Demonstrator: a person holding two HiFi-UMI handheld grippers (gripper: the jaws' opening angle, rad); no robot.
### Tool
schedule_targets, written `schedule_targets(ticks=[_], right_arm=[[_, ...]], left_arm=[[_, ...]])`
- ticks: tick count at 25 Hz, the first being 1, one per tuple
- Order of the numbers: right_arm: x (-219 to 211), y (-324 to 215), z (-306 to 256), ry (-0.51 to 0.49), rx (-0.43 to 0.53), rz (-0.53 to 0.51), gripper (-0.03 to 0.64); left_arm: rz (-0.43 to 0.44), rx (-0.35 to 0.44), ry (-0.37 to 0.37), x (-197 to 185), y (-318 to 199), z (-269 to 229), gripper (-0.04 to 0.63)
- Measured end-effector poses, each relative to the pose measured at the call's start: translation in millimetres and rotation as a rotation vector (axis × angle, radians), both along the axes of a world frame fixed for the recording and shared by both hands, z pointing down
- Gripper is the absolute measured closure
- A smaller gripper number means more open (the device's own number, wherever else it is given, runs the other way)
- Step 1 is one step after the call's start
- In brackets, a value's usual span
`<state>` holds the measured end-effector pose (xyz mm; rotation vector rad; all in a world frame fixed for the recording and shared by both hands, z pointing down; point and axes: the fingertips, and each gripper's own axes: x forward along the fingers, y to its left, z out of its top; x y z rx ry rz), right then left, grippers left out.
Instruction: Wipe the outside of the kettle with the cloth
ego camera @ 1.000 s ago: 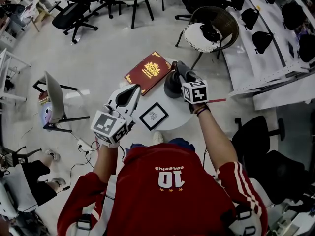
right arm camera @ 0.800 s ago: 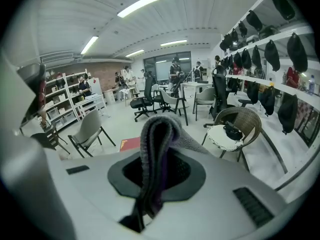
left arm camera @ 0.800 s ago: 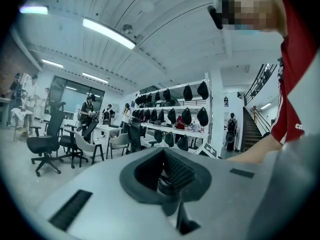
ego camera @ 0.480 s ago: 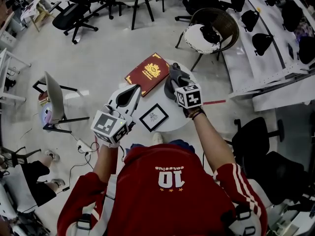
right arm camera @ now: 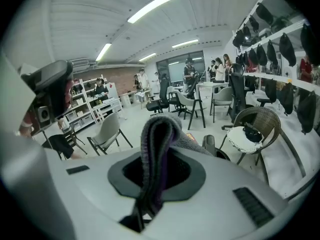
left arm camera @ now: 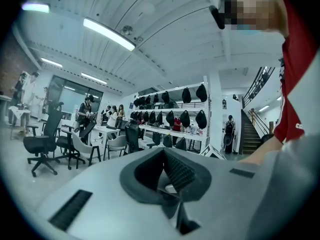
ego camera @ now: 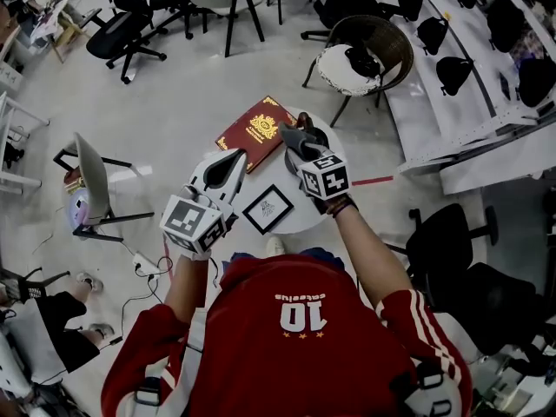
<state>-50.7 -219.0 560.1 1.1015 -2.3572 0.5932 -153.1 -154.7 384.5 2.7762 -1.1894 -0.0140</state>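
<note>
Pinching ribbed grey cloth [right arm camera: 156, 146], right claw [right arm camera: 148, 186] over round black kettle [ego camera: 293, 162]

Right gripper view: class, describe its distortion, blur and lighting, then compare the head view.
Right gripper view: fisheye bends the shelves, corners go black, the cloth near the lens is soft, ceiling strip lights glare. Head view: sharper, evenly lit, milder bending.

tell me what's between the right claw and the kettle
The grey cloth, pinched in the right claw, stands between it and the kettle; the right gripper view shows this.
</note>
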Motion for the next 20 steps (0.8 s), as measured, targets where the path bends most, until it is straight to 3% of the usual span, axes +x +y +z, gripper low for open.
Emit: schedule_targets(ticks=[9, 20], right_arm=[[2.2, 16.1, -38.3, -0.043, 0.053, -0.018, 0.561], [73.2, 1.4, -60.8, -0.057, 0.105, 0.101, 0.561]], left_arm=[[0.048, 0.015, 0.033, 15.6, -2.6, -2.1, 0.589], [0.051, -0.001, 0.024, 35.0, -2.7, 1.4, 0.588]])
